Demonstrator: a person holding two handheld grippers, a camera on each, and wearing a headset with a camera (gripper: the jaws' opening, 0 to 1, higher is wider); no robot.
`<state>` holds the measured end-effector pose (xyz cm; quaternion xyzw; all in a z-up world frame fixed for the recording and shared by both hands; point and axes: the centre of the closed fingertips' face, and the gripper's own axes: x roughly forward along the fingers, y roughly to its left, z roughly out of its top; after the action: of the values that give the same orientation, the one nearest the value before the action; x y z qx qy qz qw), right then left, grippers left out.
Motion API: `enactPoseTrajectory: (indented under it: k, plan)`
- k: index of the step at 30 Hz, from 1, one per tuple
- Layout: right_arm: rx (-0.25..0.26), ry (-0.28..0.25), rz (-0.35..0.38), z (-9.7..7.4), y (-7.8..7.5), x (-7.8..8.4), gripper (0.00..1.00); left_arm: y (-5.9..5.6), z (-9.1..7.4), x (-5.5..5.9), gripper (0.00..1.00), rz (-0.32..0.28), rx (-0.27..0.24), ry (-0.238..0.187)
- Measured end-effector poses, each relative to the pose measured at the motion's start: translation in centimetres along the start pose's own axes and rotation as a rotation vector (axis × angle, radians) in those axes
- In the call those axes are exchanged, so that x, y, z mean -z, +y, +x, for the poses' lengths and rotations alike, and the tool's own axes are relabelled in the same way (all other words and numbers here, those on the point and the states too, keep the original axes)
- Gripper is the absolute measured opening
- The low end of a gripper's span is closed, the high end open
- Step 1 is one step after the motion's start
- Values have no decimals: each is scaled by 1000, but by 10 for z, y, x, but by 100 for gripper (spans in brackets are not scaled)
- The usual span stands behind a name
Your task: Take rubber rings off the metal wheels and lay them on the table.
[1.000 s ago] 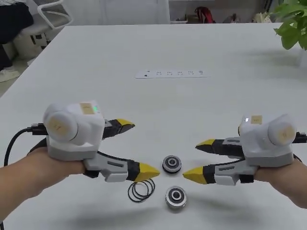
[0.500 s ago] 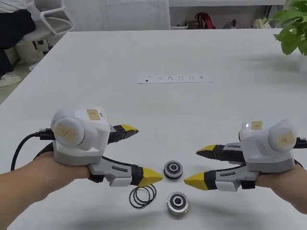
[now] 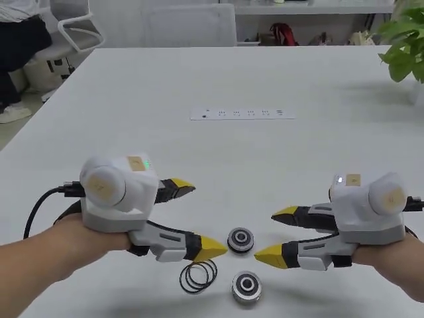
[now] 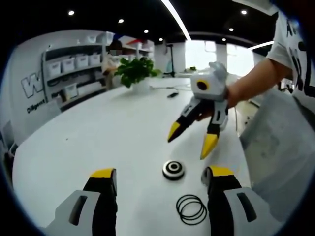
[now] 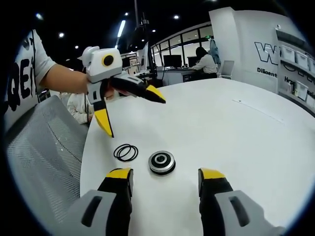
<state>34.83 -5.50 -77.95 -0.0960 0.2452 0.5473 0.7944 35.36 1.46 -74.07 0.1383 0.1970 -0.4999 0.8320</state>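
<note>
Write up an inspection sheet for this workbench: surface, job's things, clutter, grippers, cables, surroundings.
Surface: white table, smooth and flat.
Job's things: two metal wheels, the far wheel and the near wheel; loose rubber rings lie in a small pile on the table beside them.
Clutter: white socket strip at mid-table.
Grippers: left hand-held gripper and right hand-held gripper, both open, holding nothing, tips facing each other across the far wheel.
Cables: black cable leaves the rear of the left hand-held gripper.
Surroundings: green plant at the far right, office chair at the far left.
</note>
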Motion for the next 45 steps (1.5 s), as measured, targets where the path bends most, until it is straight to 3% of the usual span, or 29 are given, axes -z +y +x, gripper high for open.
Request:
enactPoseTrajectory:
  k: [45]
  plan:
    - [-8,-4,6,8,-1,1,48,-2,18,9,68,8,20,41]
